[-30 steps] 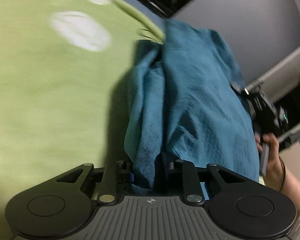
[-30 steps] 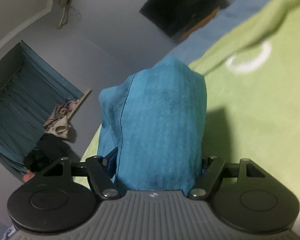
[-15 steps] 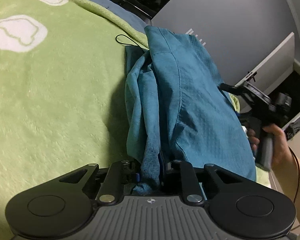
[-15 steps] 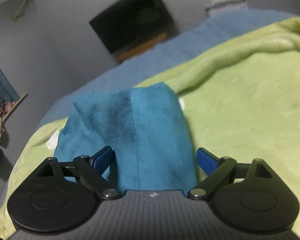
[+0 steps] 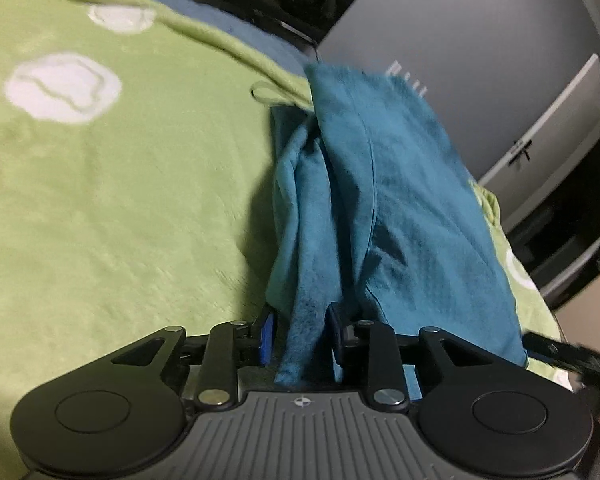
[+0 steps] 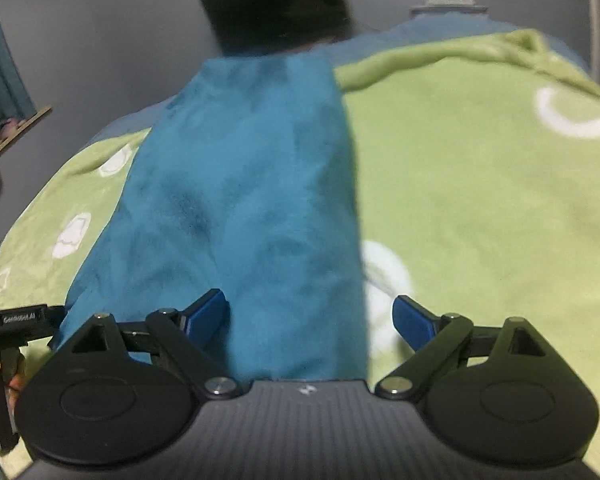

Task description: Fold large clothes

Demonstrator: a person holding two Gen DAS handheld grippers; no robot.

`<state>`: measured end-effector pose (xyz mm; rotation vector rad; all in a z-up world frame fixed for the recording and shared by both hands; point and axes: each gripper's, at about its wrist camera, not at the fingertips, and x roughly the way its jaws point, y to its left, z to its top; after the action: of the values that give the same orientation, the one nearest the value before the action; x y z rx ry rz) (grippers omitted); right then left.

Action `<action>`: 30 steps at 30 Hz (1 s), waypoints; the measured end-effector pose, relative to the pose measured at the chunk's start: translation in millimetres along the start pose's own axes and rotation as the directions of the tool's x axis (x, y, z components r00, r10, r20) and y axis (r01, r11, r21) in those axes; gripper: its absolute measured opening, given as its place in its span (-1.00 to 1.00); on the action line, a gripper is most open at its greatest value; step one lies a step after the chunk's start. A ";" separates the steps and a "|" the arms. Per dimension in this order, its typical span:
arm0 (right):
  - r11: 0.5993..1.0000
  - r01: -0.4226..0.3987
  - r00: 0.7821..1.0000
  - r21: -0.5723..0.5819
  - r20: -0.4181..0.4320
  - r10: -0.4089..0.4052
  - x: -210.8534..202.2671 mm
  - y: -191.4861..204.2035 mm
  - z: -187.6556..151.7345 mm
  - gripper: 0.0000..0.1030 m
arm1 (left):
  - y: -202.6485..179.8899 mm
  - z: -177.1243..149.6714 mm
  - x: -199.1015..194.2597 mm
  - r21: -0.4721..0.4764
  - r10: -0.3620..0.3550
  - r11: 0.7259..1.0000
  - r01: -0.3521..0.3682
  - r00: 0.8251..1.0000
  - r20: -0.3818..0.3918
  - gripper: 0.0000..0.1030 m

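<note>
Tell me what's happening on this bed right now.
A person is folding a teal garment on a green blanket, one handheld tool per hand. The left tool has a bunched edge of the cloth between its fingers, which have just been opening. The right tool stands wide open, pads clear of the cloth lying between them.
</note>
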<state>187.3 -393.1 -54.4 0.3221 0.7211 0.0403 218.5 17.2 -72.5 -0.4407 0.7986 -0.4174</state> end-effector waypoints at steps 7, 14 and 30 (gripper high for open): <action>0.990 0.091 0.986 -0.104 -0.128 -0.104 -26.4 15.5 -32.3 0.77 | -34.8 -2.1 -51.2 0.079 -0.107 0.992 0.097 0.985 0.132 0.33; 0.888 0.185 0.976 -0.420 -0.028 -0.216 10.3 58.5 -49.0 -0.12 | -54.2 -19.4 -17.2 0.175 0.026 0.984 -0.022 0.999 -0.020 -0.60; 0.953 0.002 0.988 -0.304 0.147 0.045 -49.5 48.4 -39.2 -0.39 | -41.7 -21.0 -5.5 0.217 0.127 0.969 -0.122 0.992 -0.009 -0.95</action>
<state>128.0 -343.6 -35.5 0.0366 0.5488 0.1444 191.3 -19.2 -60.4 -0.1822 0.7883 -0.3874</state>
